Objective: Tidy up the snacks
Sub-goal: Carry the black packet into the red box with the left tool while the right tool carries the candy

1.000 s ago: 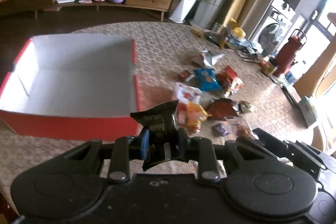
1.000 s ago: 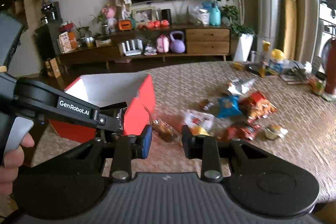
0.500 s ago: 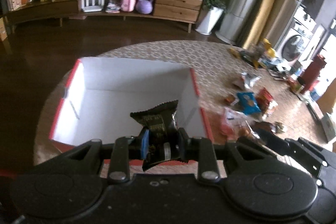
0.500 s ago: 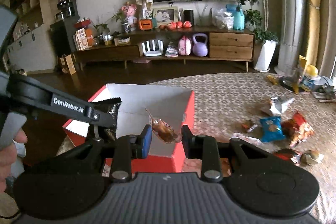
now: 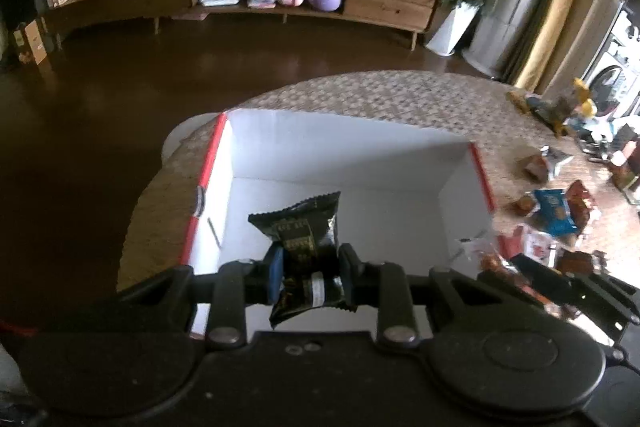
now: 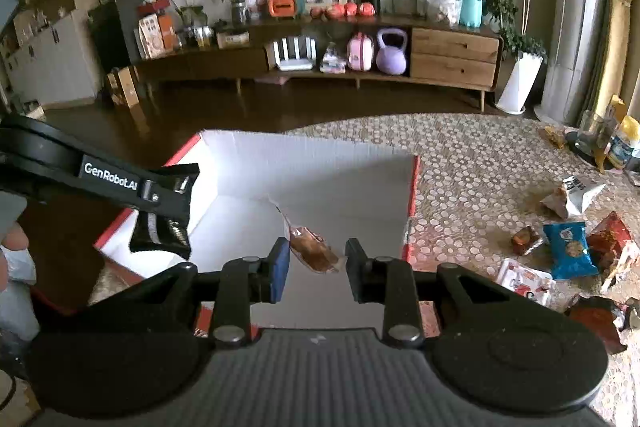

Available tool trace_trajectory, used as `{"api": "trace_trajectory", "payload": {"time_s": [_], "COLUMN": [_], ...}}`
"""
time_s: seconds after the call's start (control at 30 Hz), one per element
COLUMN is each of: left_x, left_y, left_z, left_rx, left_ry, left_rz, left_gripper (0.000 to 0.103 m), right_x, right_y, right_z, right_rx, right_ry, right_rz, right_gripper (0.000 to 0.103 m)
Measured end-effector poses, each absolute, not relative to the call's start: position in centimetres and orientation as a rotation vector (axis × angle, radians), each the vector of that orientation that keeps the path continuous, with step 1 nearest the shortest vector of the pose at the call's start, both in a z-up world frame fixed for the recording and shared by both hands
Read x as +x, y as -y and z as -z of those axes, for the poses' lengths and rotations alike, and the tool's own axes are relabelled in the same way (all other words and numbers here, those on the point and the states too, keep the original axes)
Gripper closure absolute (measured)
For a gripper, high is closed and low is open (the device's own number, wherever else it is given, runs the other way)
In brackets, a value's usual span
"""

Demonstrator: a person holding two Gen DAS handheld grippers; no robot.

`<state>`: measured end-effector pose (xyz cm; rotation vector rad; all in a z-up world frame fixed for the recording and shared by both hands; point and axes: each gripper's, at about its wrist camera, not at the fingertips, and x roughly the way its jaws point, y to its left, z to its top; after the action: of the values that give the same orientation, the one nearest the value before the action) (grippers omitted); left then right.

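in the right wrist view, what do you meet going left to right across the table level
left gripper holding a black foil snack packet → red cardboard box with white inside → small clear-wrapped brown snack at the right gripper → blue cookie packet

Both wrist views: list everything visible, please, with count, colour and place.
box: one, red outside, white inside, on table
black snack packet: one, black, held over box
clear snack packet: one, brownish contents, held over box
loose snacks: several, blue, red, white, on table right of box
table: one, beige patterned cover, under box
kettlebell: one, purple, sideboard shelf
left gripper: black, fingers shut on black snack packet
right gripper: black, fingers shut on clear snack packet
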<state>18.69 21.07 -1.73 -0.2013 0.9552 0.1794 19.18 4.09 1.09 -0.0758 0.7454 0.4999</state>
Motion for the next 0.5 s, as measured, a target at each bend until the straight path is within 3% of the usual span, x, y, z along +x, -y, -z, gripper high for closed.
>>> {"api": "trace_trajectory", "payload": {"time_s": [0.5], "left_x": [21.5], "left_y": [-23.3], "left_z": [6.1], "left_rx": [-0.168], "left_ry": [-1.071], "left_rz": [-0.207], "left_gripper": [0.077], "right_x": [22.6], "right_y": [-7.9], "right_z": [2.6], "right_rx": [-0.133], "right_ry": [-0.875], "right_rz": [-0.494], "right_gripper": [0.073]}}
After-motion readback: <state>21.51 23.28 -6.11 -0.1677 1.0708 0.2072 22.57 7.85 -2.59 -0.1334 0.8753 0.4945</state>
